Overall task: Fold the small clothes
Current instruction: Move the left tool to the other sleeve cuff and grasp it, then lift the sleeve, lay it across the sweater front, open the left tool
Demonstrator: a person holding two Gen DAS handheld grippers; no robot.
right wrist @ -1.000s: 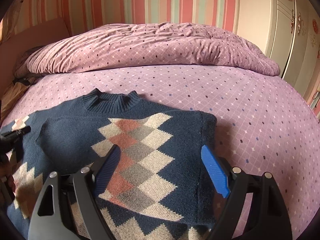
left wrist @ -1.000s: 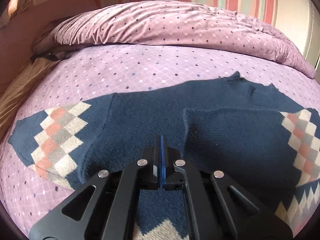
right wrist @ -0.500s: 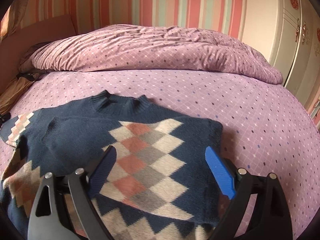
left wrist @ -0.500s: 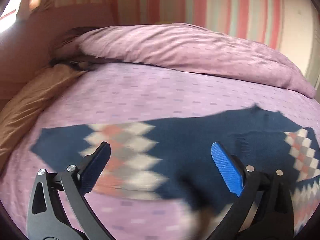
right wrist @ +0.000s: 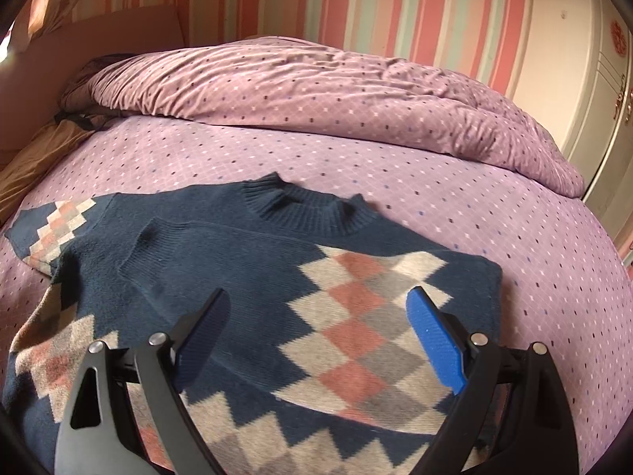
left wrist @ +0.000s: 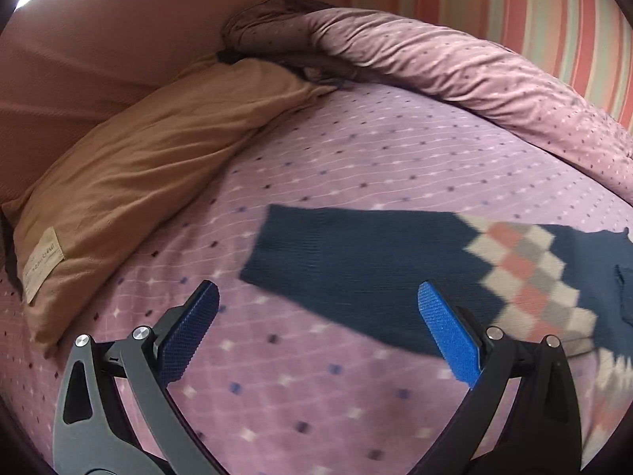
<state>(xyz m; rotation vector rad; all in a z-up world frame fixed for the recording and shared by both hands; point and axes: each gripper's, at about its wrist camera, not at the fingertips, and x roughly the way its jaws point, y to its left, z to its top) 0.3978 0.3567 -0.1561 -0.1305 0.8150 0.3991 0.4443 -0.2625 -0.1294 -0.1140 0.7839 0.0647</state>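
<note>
step: sleeve folding on argyle sweater, one sleeve already across
left gripper: fingers wide, empty
right gripper: fingers spread, empty
next: pinch cuff at 12 o'clock

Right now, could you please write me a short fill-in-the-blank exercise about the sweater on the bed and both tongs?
1. The sweater lies on a bedspread coloured ____.
2. The left tongs are ____ and hold nothing.
3. In the left wrist view, the sleeve that is spread out ends in a plain ____ cuff.
4. The brown pillow lies ____ the sweater, not touching it.

Missing words: purple; open; navy; apart from
</note>
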